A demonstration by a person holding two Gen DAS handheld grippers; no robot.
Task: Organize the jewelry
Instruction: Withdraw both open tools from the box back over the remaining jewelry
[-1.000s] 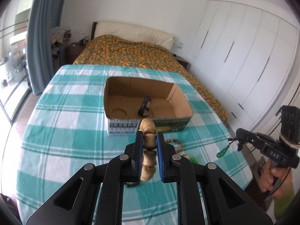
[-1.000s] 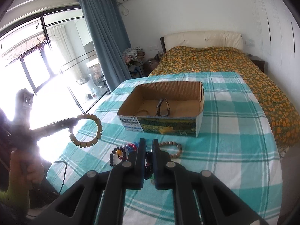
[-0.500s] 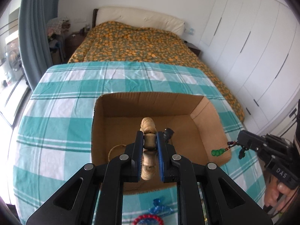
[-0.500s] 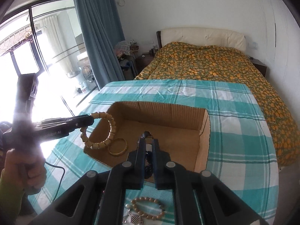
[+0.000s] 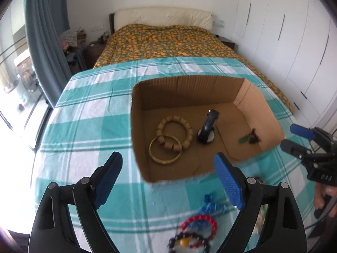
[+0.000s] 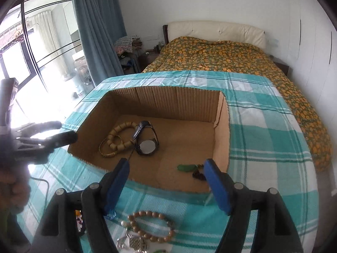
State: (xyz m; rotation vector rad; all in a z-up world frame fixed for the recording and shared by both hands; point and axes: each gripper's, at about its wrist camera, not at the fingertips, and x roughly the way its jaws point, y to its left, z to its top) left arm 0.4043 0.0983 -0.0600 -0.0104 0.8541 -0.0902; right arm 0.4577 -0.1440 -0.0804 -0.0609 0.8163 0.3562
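An open cardboard box (image 5: 189,86) (image 6: 222,126) sits on the checked table. Inside lie a wooden bead bracelet (image 5: 185,126) (image 6: 118,129), a gold bangle (image 5: 165,160) (image 6: 105,152), a black watch (image 5: 207,126) (image 6: 146,145) and a green pendant piece (image 5: 242,140) (image 6: 185,167). My left gripper (image 5: 168,179) is open and empty above the box's near edge. My right gripper (image 6: 166,181) is open and empty over the box's near right corner; it also shows in the left wrist view (image 5: 294,137). Red (image 5: 200,221) and dark bead bracelets (image 5: 189,240) and a tan bead bracelet (image 6: 151,225) lie on the cloth in front.
A blue trinket (image 5: 210,204) and a silver piece (image 6: 134,242) also lie on the teal checked tablecloth (image 5: 84,126). A bed with an orange-patterned cover (image 5: 168,40) stands behind the table. Curtain and window at left (image 6: 94,31), white wardrobes at right (image 5: 294,42).
Both grippers have opened. The wooden bead bracelet left my left gripper and lies in the box; the green pendant piece left my right gripper and lies in the box's right corner.
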